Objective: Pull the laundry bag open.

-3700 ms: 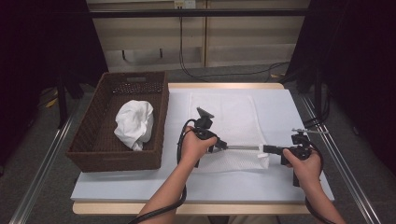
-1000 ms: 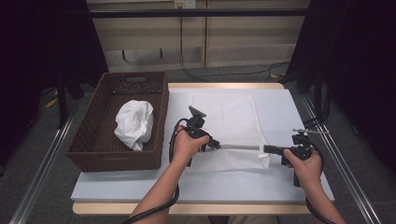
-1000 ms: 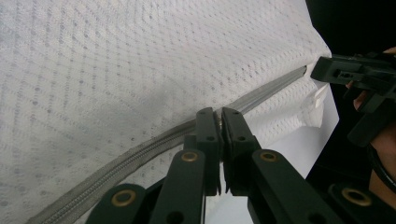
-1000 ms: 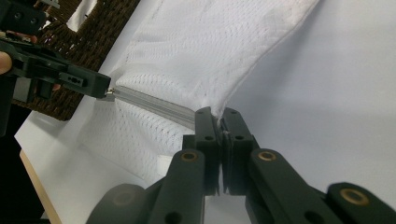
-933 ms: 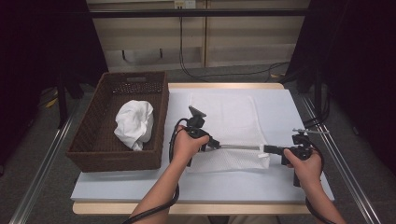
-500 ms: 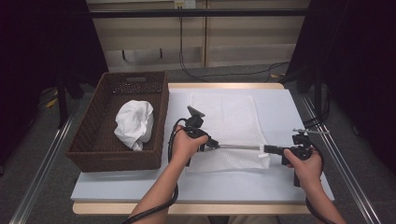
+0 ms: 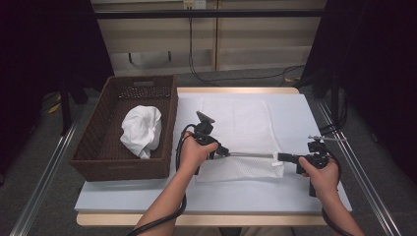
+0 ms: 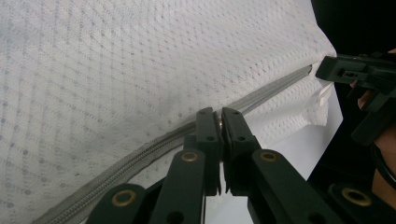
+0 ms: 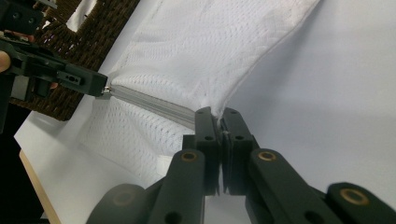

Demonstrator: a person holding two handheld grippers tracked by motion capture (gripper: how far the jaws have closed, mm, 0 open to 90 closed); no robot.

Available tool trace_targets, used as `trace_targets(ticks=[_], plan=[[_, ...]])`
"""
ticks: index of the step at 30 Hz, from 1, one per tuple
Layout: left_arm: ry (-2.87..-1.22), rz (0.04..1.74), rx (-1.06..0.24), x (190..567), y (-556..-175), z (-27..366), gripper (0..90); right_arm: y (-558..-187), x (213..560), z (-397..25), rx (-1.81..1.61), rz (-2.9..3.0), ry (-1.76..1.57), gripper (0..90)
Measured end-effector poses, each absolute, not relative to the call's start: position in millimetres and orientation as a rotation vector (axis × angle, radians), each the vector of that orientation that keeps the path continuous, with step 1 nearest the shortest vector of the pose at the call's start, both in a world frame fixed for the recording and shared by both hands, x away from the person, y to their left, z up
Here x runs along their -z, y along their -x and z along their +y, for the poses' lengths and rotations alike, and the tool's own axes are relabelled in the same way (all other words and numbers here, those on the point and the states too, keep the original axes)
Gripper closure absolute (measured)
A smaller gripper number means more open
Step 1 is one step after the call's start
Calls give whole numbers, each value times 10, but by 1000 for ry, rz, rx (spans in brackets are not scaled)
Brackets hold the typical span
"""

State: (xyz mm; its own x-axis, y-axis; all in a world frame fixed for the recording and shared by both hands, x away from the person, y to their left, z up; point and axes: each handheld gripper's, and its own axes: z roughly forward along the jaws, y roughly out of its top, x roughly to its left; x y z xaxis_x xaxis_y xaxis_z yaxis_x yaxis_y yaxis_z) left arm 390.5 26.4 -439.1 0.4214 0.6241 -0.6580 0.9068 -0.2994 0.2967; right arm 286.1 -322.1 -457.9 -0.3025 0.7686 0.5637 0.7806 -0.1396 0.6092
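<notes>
A white mesh bag [image 7: 241,125] lies flat on the white table, with a grey zipper [image 7: 251,155] stretched taut near its front edge. My left gripper [image 7: 222,151] is shut on the zipper pull [image 8: 218,122] at the zipper's left part. My right gripper [image 7: 281,157] is shut on the bag's right corner, at the zipper's end [image 9: 187,116]. In the left gripper view the mesh bag [image 8: 116,70] spreads behind the jaws and the right gripper [image 8: 327,70] shows farther off. In the right gripper view the left gripper [image 9: 103,86] holds the far end of the zipper [image 9: 149,103].
A dark brown wicker basket [image 7: 98,157] stands at the table's left with a crumpled white cloth [image 7: 141,129] inside. The table's front edge [image 7: 211,211] runs close under both forearms. Metal rails flank the table on the floor.
My left gripper has slid a little to the left along the zipper line, still pinching the pull. The right gripper has stayed where it was.
</notes>
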Motion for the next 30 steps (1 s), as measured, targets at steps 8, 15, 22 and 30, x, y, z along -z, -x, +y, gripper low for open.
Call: trace_targets(ticks=[8,15,22,30], plan=[[-2035,1290,576,4394,-3898,273,869,-2864,4589,-3228,1469,-2048,1845,866],[-2047,1294,547,4404,-3892,271,869,-2863,4591,-3229,1468,-2056,1858,866],[-2051,1283,559,4396,-3896,283,869,-2866,4592,-3231,1471,-2053,1857,866],[-2043,1288,558,4403,-3891,306,869,-2860,4587,-3246,1470,-2054,1864,866]])
